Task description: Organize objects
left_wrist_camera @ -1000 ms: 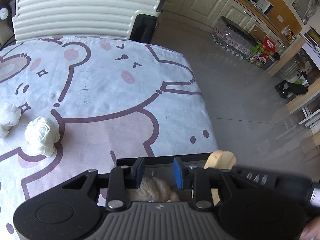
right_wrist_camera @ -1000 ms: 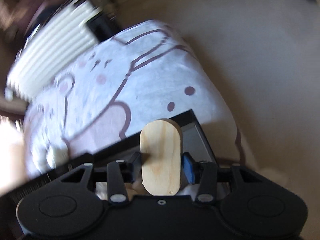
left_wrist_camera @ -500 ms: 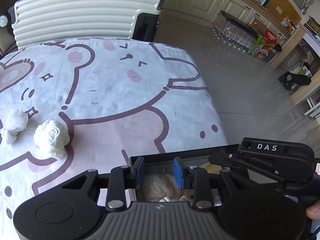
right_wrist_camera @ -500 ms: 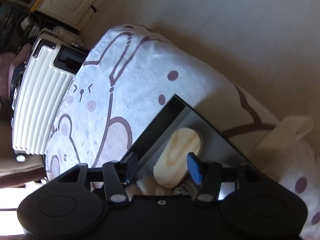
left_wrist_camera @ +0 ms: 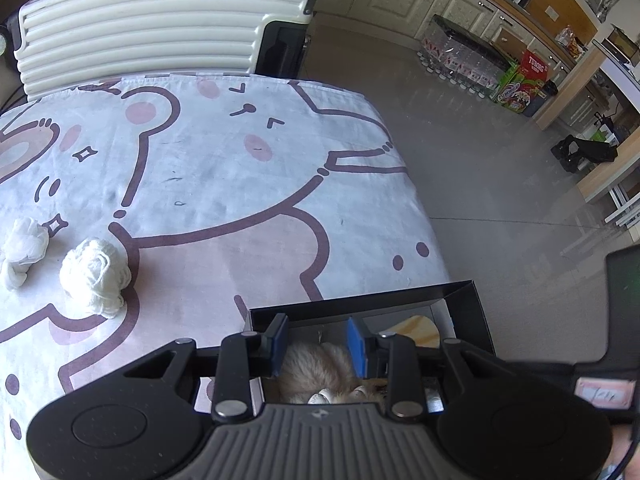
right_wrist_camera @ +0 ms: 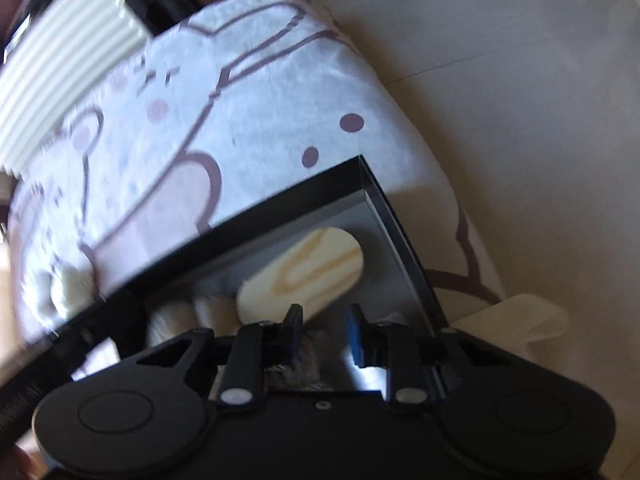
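1. Wooden oval piece (right_wrist_camera: 308,268): lies loose in black box (right_wrist_camera: 288,196), far corner; prob light, stiff, smooth. Take across narrow width.
2. Right gripper (right_wrist_camera: 322,334): above box, jaws shut, nothing held.
3. Left gripper (left_wrist_camera: 316,344): over box's fur item (left_wrist_camera: 320,372), jaws part-open, empty.
4. Gauze balls (left_wrist_camera: 94,276): outside box, soft; pinch gently.

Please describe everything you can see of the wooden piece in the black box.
The wooden piece is a flat, pale slab with rounded ends and a darker looping grain. It lies tilted inside the black box, near the far right corner, its lower end resting against the pale things beside it. No jaws hold it.
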### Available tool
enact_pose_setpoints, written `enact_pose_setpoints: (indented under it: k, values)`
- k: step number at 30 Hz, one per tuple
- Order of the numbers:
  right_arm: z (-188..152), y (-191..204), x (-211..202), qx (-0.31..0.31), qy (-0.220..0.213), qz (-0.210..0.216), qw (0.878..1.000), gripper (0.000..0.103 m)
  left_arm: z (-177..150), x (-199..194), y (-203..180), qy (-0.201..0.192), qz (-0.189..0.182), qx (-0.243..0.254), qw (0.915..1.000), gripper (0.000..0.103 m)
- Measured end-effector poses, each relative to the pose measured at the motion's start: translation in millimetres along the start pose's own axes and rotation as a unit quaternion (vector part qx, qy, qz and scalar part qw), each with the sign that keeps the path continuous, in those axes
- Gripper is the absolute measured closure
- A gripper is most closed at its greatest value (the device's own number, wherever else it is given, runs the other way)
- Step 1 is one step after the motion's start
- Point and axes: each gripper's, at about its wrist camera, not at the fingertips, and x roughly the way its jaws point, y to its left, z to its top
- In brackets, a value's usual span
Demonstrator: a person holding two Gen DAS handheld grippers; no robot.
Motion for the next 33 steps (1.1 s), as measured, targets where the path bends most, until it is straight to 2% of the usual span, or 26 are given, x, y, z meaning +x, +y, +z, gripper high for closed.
enact_pose_setpoints:
  k: [5,10,18,24,27,33]
  values:
    - [-2,4,15,-0.018,0.017,-0.006,1.0,0.084,0,0,1,0.001,-0.001,0.0,1.0,0.07]
    - [3,0,19,0.023,0.008,0.037,0.999,0.086,0,0,2,0.002,-0.001,0.001,1.0,0.07]
    - [4,0,17,0.016,-0.007,0.011,1.0,0.086,-1,5,0,0.009,0.001,0.006,0.9999,0.07]
    - [7,-8,9,0.022,-0.019,0.015,0.999,0.084,-3,11,-4,0.015,0.003,0.012,0.9998,0.07]
    - [6,-8,2,0.013,-0.021,0.015,1.0,0.083,-3,15,-6,0.019,-0.011,0.001,0.9998,0.071]
    - [2,-8,-16,-0.017,-0.042,0.022,0.999,0.083,-4,27,-18,0.026,-0.026,-0.008,0.9993,0.09]
